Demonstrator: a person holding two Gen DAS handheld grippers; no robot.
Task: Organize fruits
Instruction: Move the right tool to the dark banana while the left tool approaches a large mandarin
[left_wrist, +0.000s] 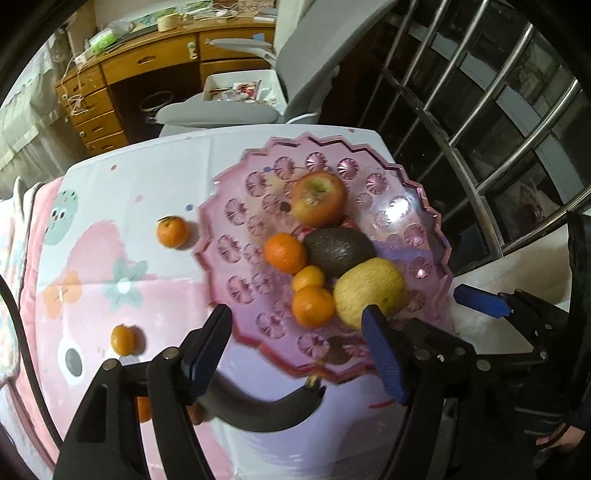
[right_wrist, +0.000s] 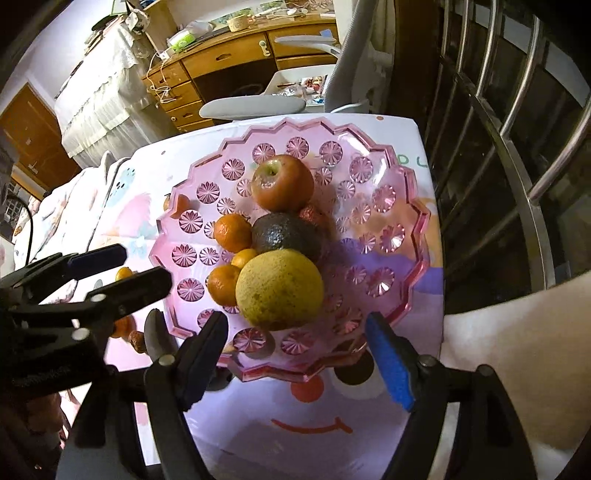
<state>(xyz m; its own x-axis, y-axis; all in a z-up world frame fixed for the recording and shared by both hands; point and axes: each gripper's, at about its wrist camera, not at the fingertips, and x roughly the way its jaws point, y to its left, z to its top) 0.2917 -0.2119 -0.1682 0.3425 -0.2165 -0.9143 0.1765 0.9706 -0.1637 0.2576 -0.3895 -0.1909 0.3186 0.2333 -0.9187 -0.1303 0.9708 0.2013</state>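
A pink scalloped glass plate (left_wrist: 236, 221) (right_wrist: 388, 199) holds a red apple (left_wrist: 319, 199) (right_wrist: 282, 186), a dark avocado (left_wrist: 338, 251) (right_wrist: 282, 234), a large yellow citrus (left_wrist: 369, 291) (right_wrist: 279, 290) and several small oranges (left_wrist: 284, 253) (right_wrist: 232, 232). Two small oranges lie loose on the cloth: one (left_wrist: 173, 232) left of the plate and one (left_wrist: 123, 339) nearer me. My left gripper (left_wrist: 297, 343) is open and empty over the plate's near rim. My right gripper (right_wrist: 295, 354) is open and empty just before the plate's near edge, with the yellow citrus right beyond it.
The table wears a pink and white cartoon cloth (left_wrist: 147, 295). A black curved handle (left_wrist: 266, 410) lies on it near the left gripper. A metal railing (left_wrist: 480, 147) stands at the right. A grey chair (left_wrist: 218, 110) and a wooden desk (left_wrist: 147, 62) stand beyond the table.
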